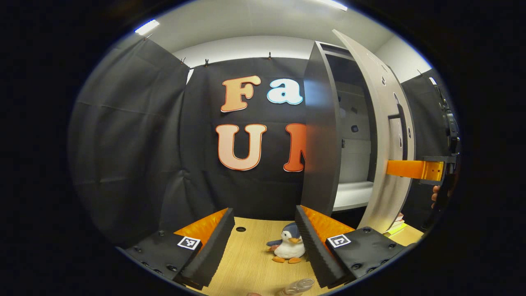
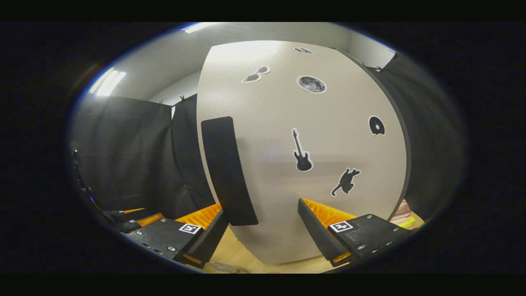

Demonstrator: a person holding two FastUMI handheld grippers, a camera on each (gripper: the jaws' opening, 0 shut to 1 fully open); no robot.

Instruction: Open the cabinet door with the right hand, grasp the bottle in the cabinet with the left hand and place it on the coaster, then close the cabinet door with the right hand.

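Door (image 2: pixel 312 164) stands open beside the cabinet (image 1: pixel 324 135). Both grippers, left (image 1: pixel 265 242) and right (image 2: pixel 263 230), have jaws released. Bottle (image 1: pixel 296 286) lies on tabletop (image 1: pixel 250 255).

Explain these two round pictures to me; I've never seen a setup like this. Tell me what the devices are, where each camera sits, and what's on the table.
A person holds a two-finger gripper in each hand; a camera rides on each, looking along its fingers.

In the left gripper view, the left gripper is open and empty above a wooden table with a toy penguin and a clear bottle. The cabinet stands with its door open.

In the right gripper view, the right gripper is open, facing the door's stickered front beside its dark handle.
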